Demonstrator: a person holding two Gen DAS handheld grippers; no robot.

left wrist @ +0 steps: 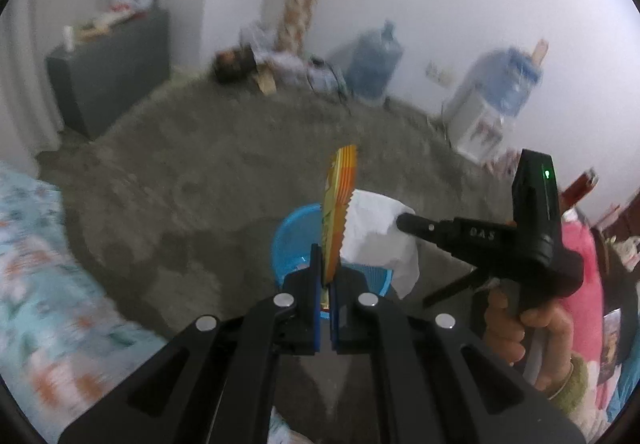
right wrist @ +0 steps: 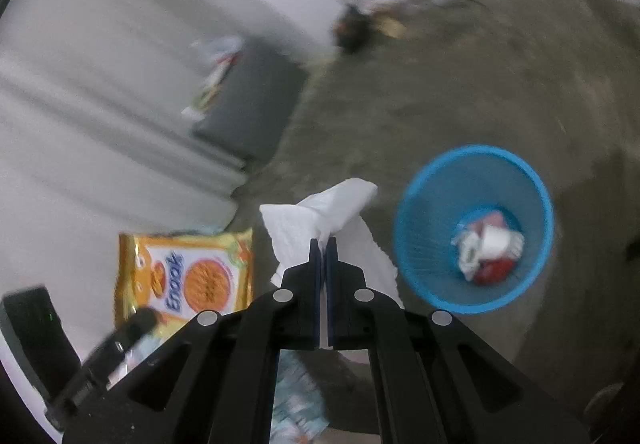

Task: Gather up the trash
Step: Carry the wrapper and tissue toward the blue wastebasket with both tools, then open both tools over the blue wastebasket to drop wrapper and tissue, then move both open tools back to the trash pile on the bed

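Glossy wrapper [left wrist: 339, 212] and crumpled tissue [right wrist: 320, 216] pinched above seemingly mesh basket [right wrist: 424, 180].

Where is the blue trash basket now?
The blue basket stands on the grey floor, right of the white tissue in the right wrist view, trash already inside.

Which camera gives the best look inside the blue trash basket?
The right wrist view. It looks down into the blue basket, whose whole rim shows, with crumpled trash at the bottom. In the left wrist view the basket is mostly hidden behind the snack wrapper, the white tissue and the left gripper.
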